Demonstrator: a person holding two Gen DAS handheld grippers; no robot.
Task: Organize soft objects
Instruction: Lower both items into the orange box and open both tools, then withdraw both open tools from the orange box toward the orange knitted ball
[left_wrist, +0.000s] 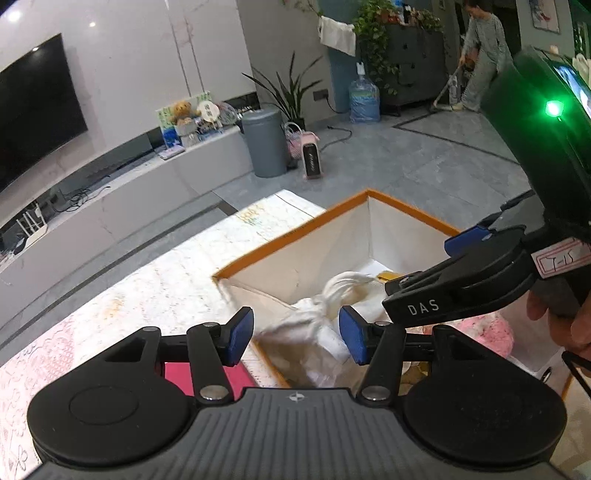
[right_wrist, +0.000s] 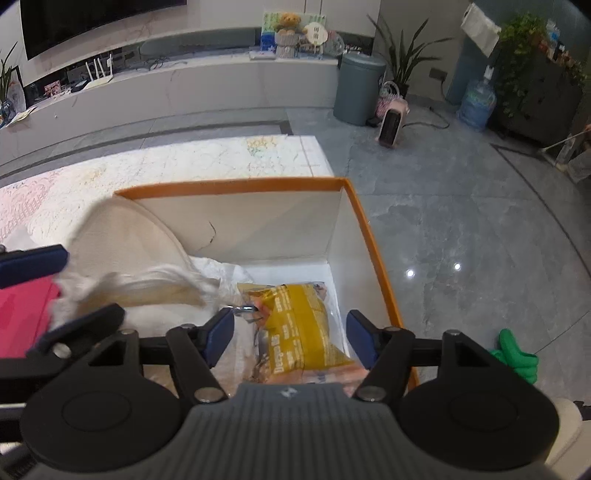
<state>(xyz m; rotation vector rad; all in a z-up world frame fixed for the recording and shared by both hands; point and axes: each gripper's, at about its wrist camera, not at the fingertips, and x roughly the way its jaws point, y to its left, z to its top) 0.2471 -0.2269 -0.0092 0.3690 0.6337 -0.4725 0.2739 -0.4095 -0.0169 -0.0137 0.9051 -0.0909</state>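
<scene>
Both tools stood spread and empty: the left gripper (left_wrist: 296, 336) over the white cloth (left_wrist: 314, 332), blurred at the near rim of the orange-edged box (left_wrist: 295, 236) at centre frame; the right gripper (right_wrist: 290, 341) above the yellow packet (right_wrist: 295, 325) inside. That cloth looked likely to drape over the rim and slide out. The box sat on a pale patterned mat (right_wrist: 184, 162); grey tile floor (right_wrist: 461, 221) at right, a television (left_wrist: 33, 107) upper left.
</scene>
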